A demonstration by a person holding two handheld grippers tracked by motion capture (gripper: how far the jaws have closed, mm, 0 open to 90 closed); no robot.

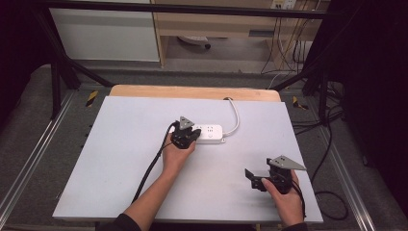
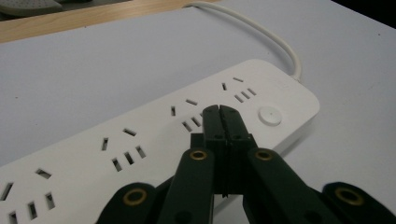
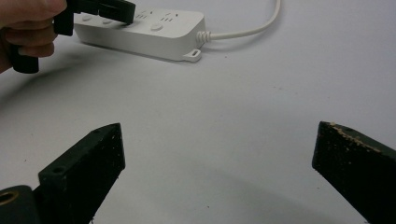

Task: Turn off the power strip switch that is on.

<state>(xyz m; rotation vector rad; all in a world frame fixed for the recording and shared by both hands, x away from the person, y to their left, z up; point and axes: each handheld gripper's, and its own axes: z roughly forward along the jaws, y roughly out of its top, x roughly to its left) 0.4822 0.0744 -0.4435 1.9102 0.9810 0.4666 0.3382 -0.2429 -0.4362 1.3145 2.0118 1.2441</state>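
Note:
A white power strip (image 1: 211, 134) lies flat near the middle of the white table surface. Its white cable (image 1: 236, 117) runs off toward the far edge. My left gripper (image 1: 194, 134) rests over the strip's left part. In the left gripper view its jaws are pressed together with nothing between them, tips (image 2: 219, 110) just above the strip (image 2: 116, 144), next to the round switch button (image 2: 270, 115). My right gripper (image 1: 251, 179) hovers near the front right, jaws spread wide and empty (image 3: 219, 135). The strip (image 3: 161, 33) lies well ahead of it.
The white board (image 1: 134, 178) covers a wooden tabletop whose edge (image 1: 192, 91) shows at the back. Black frame legs (image 1: 55, 82) stand at the far corners. Dark cables (image 1: 327, 144) trail on the floor to the right. A black cable (image 1: 151, 166) hangs from the left gripper along the forearm.

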